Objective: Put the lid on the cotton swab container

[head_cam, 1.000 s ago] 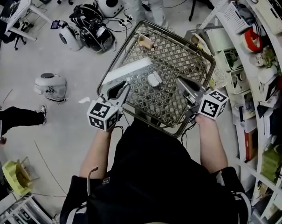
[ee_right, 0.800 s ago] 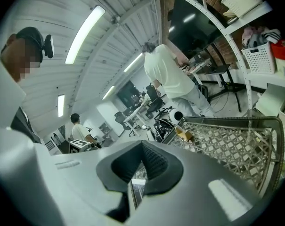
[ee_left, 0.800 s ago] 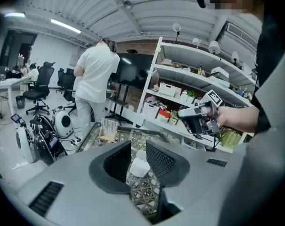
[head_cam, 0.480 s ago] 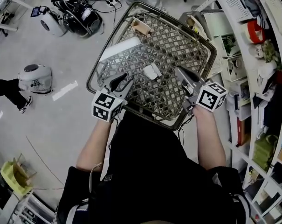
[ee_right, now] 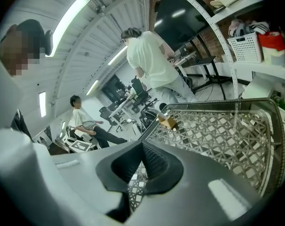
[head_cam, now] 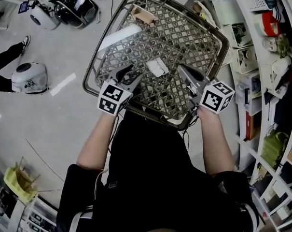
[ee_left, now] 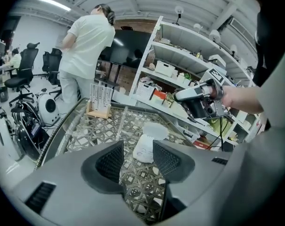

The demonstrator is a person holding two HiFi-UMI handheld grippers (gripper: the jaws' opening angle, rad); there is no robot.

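A small white cotton swab container stands near the middle of the lattice table, and its round white lid lies just behind it. In the head view both show as one white patch. My left gripper hovers over the table's near left part, pointing at the container from a short way off. Its jaws are opening and nothing is between them. My right gripper is at the near right, a little to the right of the container. It is shut and empty.
A wooden stand holding upright sticks sits at the table's far left corner. The table has a raised metal rim. Cluttered shelves run along the right. A person in white stands beyond the table, with helmets and cables on the floor.
The left gripper's jaws have spread apart. The head view has shifted, so the table sits higher in it. Both grippers stay over the table's near edge.
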